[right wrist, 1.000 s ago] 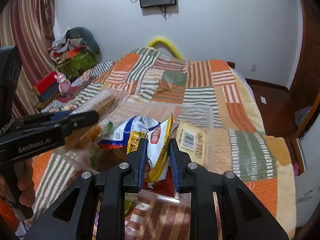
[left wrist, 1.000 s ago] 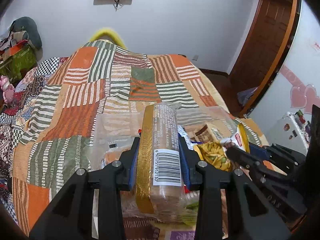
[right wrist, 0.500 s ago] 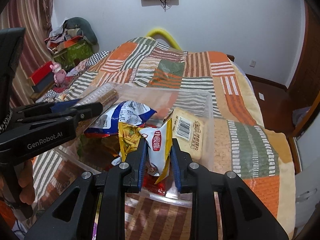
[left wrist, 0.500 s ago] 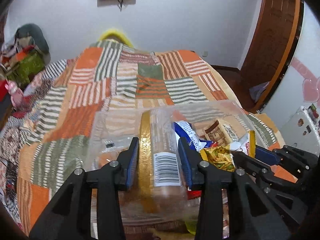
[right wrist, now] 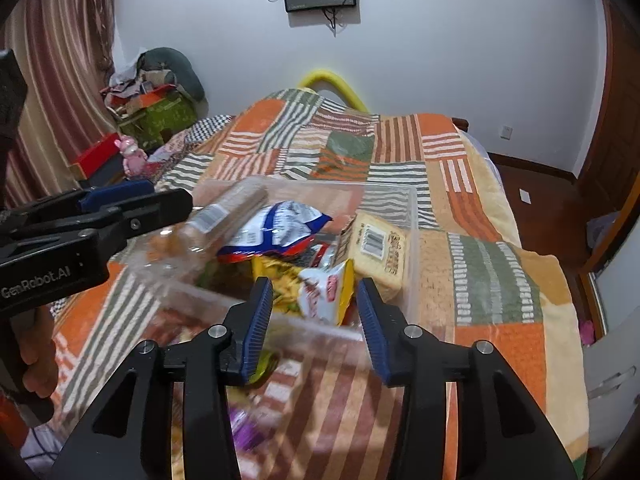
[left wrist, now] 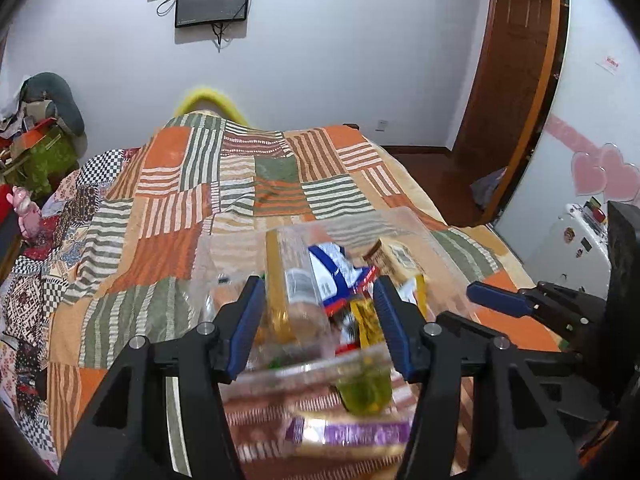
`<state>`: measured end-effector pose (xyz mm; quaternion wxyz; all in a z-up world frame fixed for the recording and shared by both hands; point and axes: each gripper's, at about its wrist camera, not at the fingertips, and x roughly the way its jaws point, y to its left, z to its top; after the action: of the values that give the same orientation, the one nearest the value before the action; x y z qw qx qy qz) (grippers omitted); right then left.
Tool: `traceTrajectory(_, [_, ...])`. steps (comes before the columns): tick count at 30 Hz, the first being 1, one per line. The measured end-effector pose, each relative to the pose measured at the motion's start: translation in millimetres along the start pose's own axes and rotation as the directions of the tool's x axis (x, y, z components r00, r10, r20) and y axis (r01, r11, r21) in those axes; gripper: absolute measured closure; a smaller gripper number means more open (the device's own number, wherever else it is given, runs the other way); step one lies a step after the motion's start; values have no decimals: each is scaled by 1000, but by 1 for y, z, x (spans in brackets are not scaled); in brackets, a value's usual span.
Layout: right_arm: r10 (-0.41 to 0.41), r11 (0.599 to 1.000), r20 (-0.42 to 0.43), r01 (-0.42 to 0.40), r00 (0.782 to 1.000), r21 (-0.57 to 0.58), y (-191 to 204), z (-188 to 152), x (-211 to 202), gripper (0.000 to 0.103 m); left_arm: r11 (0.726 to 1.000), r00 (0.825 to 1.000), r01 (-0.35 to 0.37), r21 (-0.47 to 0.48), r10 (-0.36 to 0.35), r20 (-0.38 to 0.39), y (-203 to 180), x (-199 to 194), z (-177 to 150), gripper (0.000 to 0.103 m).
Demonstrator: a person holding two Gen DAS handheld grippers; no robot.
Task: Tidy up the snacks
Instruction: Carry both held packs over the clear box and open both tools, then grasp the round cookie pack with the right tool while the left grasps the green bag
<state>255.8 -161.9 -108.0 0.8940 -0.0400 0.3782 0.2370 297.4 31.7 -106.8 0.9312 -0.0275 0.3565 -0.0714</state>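
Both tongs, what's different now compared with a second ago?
Both let go. The left tongs, shut on the long cracker pack before, are opening; the pack lies in the clear bin. The right tongs released the yellow chip bag and are opening too. Both pulled back slightly. The bin and quilt stayed put.

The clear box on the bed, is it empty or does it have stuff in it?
It has stuff in it. The clear box holds a biscuit tube, a blue bag and more snack packets.
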Motion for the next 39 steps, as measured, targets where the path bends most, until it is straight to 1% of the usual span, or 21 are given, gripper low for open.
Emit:
traceTrajectory(4, [8,1000,23,-8,1000,-5,8,-10,-20,60,1000,1000,-8,15,8,-6,1,-19,-16,47])
traceTrajectory(8, [24,1000,32,-24,999,0,18,-20,-35,58,1000,1000,-15,27,16,-25,4,-37,-41,47])
traceTrajectory(16, [44,999,19,-43,999,-8,37,-42,-47,54,1000,992,-22,16,24,-121,14,-59,-104,46])
traceTrajectory(18, [61,998,3,-61,998,-5,42,-48,-45,53,1000,989,-21,4,21,-148,17,-60,-118,46])
traceTrajectory(20, [85,996,-19,-85,996,6,47,-56,-42,50,1000,985,-13,-9,12,-170,19,-61,-130,46])
traceTrajectory(23, [96,995,-58,-97,994,-6,57,-67,-33,49,999,979,15,-34,-22,-202,22,-62,-146,43])
traceTrajectory(26, [110,994,-95,-112,989,-8,64,-77,-24,49,999,973,21,-36,-29,-229,22,-58,-160,42])
traceTrajectory(28, [115,993,-116,-116,987,-7,68,-82,-17,49,999,970,23,-36,-31,-240,20,-56,-165,41])
traceTrajectory(30, [120,993,-141,-121,983,1,70,-87,-11,49,998,966,35,-52,-47,-254,21,-52,-170,39])
traceTrajectory(33, [155,988,-183,-153,971,23,74,-93,-2,49,996,960,51,-67,-68,-271,20,-45,-177,37])
traceTrajectory(37, [134,991,-209,-137,969,-3,79,-96,6,49,995,953,62,-73,-81,-292,16,-35,-183,37])
traceTrajectory(39, [139,990,-226,-142,964,2,78,-98,10,49,996,955,63,-69,-80,-286,16,-32,-183,37])
